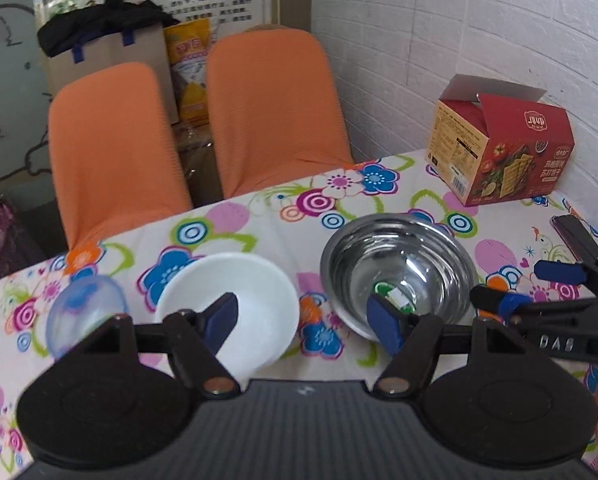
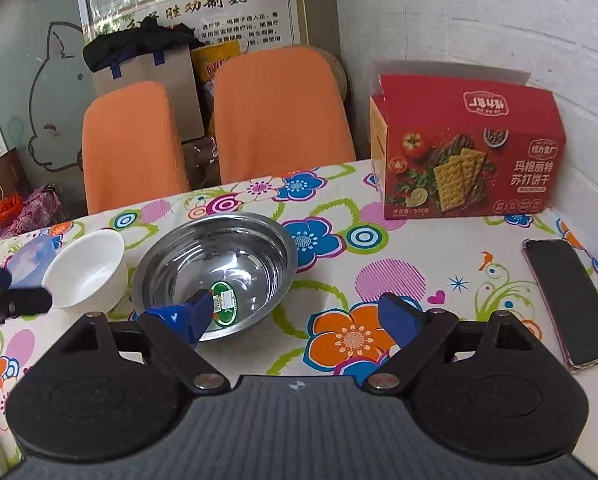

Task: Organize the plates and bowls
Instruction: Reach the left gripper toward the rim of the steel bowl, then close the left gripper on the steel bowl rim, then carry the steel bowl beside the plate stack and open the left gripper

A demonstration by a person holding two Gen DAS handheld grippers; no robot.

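On the flowered counter (image 2: pixel 339 276) a steel bowl (image 2: pixel 215 272) sits centre, a white bowl (image 2: pixel 87 272) just to its left and a translucent blue bowl (image 1: pixel 85 312) further left. Both the left claw (image 1: pixel 303 320) and right claw (image 2: pixel 303 316) hang released above them, gripping nothing. A red cracker box (image 2: pixel 467 152) stands far right, a phone (image 2: pixel 567 300) near right.

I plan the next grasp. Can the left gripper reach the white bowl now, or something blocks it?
Probably yes. The left gripper is open and empty, and the white bowl sits right before it with nothing between.
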